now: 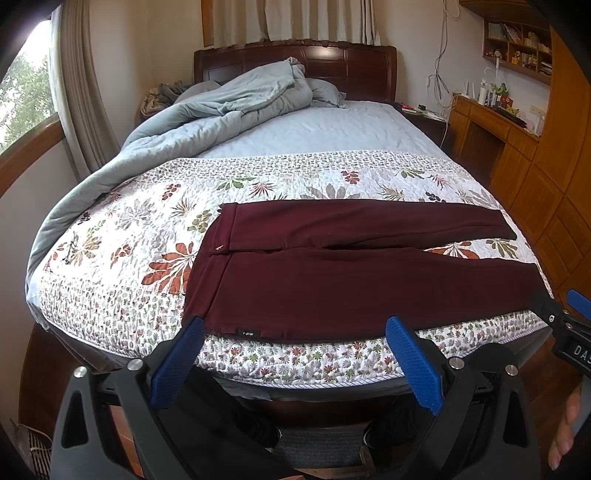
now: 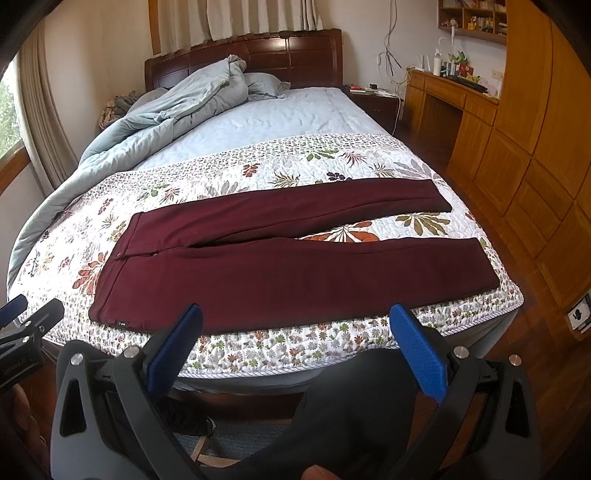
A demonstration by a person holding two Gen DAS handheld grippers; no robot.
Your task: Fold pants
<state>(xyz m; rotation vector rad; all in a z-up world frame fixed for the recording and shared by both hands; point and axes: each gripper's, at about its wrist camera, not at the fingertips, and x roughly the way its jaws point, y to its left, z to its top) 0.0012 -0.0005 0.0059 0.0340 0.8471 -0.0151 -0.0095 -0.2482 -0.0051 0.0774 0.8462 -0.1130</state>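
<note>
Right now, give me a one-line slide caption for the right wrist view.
Open right claw hovers before flat maroon fabric pants spread across the floral quilted bedspread.

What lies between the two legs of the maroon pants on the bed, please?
Only bare floral quilt shows in the narrow wedge between the legs of the maroon pants, clearest in the right wrist view.

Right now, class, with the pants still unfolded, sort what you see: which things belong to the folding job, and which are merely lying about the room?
Part of the job:
maroon pants, spread flat
floral quilt beneath them
left gripper, open
right gripper, open

Just lying about:
rumpled grey duvet
pillow
headboard
wooden desk with clutter
wall shelf
curtains
</note>
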